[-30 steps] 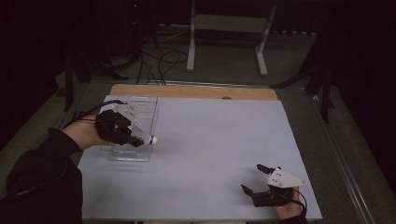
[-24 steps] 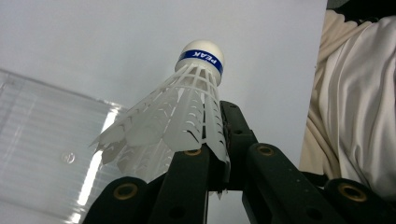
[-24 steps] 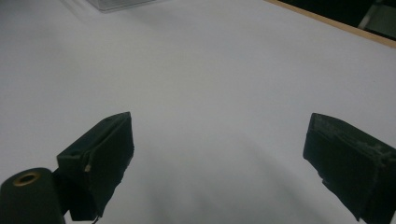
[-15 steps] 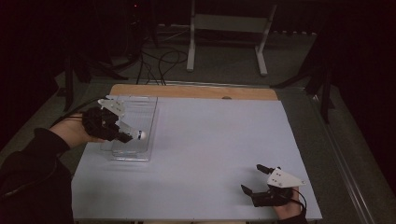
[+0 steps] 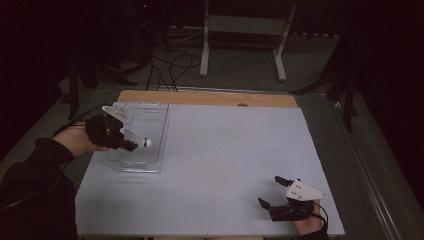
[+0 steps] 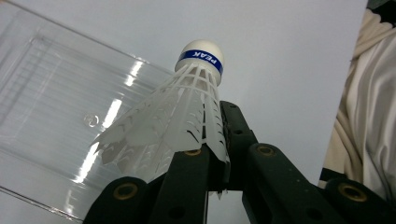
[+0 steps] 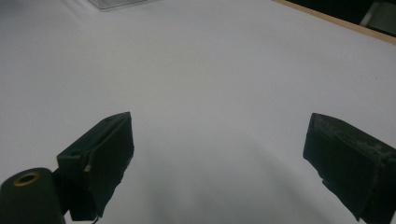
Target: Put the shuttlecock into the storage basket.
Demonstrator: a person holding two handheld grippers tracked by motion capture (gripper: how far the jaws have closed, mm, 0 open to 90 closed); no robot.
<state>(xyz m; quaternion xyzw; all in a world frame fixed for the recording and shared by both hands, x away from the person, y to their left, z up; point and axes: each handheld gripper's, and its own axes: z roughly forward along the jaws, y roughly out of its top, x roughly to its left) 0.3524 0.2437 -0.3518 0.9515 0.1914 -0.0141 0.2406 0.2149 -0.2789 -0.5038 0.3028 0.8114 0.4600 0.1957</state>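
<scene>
A white plastic shuttlecock [image 6: 187, 112] with a blue band under its round cork [image 5: 146, 143] is held by its skirt in my left gripper [image 6: 210, 149]. The gripper is shut on it, and the cork points away from the hand. In the high view the left gripper [image 5: 131, 144] hovers over a clear plastic tray [image 5: 150, 122] at the table's left side, with the cork above the tray's right half. My right gripper [image 5: 269, 190] rests near the front right corner of the table. Its jaws stand wide open in the right gripper view [image 7: 219, 158] with only bare tabletop between them.
The white tabletop [image 5: 230, 150] has a wooden strip [image 5: 210, 98] along its far edge. A metal stand [image 5: 245, 30] and cables [image 5: 170, 62] sit on the floor beyond. Cream fabric [image 6: 369, 116] lies at the right of the left gripper view.
My left gripper has carried the shuttlecock leftward and slightly away, further over the clear tray. The right gripper has stayed still and open.
</scene>
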